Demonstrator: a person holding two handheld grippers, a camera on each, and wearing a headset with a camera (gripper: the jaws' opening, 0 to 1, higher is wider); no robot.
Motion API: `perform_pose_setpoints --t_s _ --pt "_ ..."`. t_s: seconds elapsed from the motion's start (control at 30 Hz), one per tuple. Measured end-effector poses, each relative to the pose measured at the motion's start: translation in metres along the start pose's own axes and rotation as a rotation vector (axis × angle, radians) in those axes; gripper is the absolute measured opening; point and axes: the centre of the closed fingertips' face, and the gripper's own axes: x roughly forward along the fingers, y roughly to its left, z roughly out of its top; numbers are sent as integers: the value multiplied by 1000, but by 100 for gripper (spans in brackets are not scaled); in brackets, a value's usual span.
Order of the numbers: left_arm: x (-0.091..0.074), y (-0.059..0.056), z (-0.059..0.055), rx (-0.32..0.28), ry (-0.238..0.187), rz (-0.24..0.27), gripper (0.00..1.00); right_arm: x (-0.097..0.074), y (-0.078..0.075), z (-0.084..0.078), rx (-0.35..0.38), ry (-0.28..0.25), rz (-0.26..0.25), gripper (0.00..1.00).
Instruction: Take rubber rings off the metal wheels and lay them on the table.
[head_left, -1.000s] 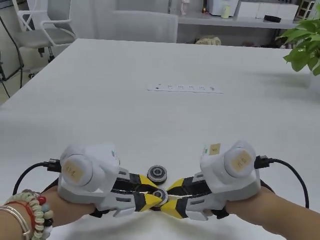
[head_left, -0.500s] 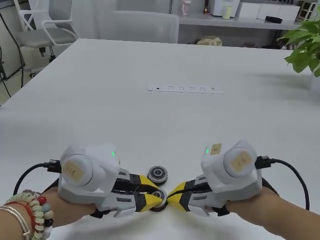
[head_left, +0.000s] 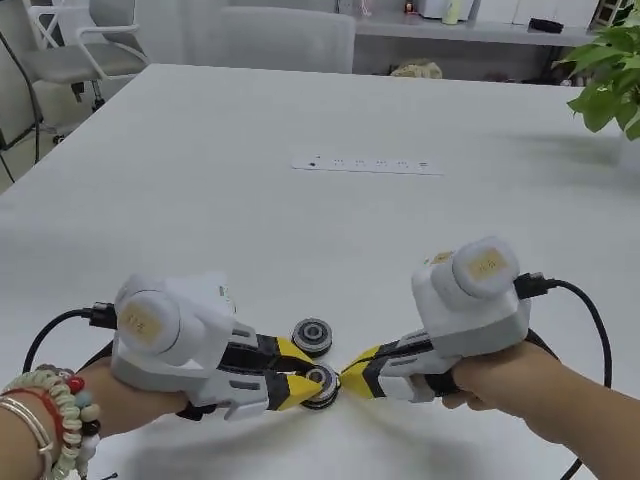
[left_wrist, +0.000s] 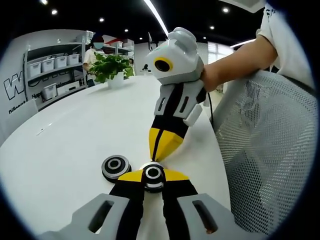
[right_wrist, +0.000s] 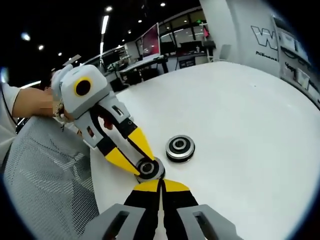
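A metal wheel (head_left: 324, 381) with a dark rubber ring lies near the table's front edge, and my left gripper (head_left: 308, 386) is shut on it. In the left gripper view the yellow tips clasp the wheel (left_wrist: 153, 174) from both sides. My right gripper (head_left: 347, 376) faces it from the right, shut, tips touching the wheel's rim; whether they pinch the ring is hidden. The right gripper view has its own closed tips (right_wrist: 161, 184) against the held wheel (right_wrist: 148, 169). A second ringed wheel (head_left: 312, 336) lies flat just beyond, also seen as wheel (left_wrist: 116, 166) and wheel (right_wrist: 180, 148).
The white table (head_left: 300, 240) stretches ahead, with a flat power strip (head_left: 366, 164) set into its middle. A green plant (head_left: 607, 80) stands at the far right. Office chairs (head_left: 70, 50) stand beyond the far left corner. A mesh chair back (left_wrist: 260, 140) is close behind the grippers.
My right gripper's jaws have closed at the wheel's rim, and its body has tilted upward. The left gripper still holds the wheel. The head camera has shifted a little.
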Motion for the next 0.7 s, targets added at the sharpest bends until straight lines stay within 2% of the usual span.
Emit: perform_pose_setpoints --t_s 0.3,0.43,0.6,0.7 --pt "1 -1 0 16 5 -3 8 -2 3 2 117 -11 18 0" --pt "2 -1 0 16 8 -7 8 0 3 5 221 -50 30 0" --pt "2 -2 0 24 11 -11 7 -1 4 5 249 -55 39 0" --pt "3 -2 1 34 16 -10 7 -1 3 8 320 -81 50 0"
